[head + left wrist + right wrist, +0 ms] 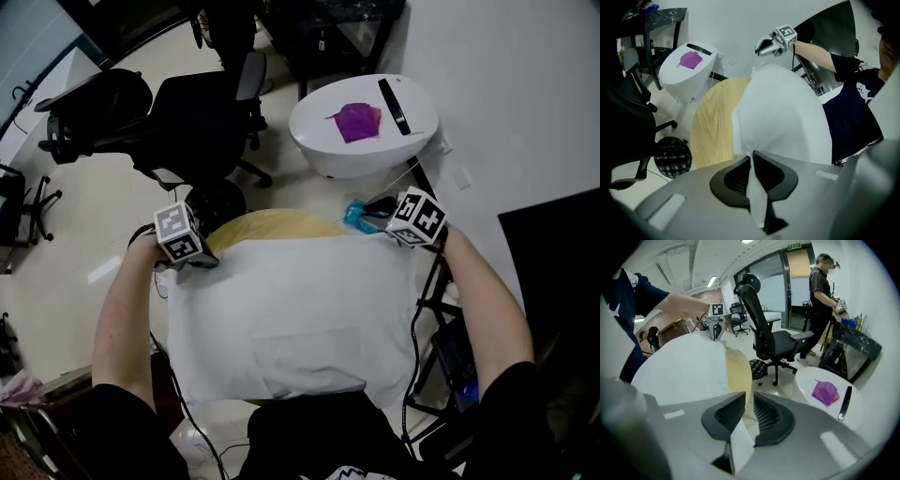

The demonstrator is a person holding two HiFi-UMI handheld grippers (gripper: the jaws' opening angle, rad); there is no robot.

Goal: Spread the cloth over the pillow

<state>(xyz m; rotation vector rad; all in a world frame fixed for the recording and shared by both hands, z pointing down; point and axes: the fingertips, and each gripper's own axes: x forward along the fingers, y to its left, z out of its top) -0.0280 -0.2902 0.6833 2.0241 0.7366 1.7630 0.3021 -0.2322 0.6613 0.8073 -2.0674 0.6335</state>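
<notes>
Over wooden table [272, 223]: cloth [291, 309] pinched by left tool [752, 161], right tool [749, 401]; office chair [202, 117] beyond.

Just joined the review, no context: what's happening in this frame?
A person holds a gripper in each hand. The left gripper and right gripper are each shut on a far corner of the white cloth, which lies draped over a padded bulk, presumably the pillow, on the round wooden table.
</notes>
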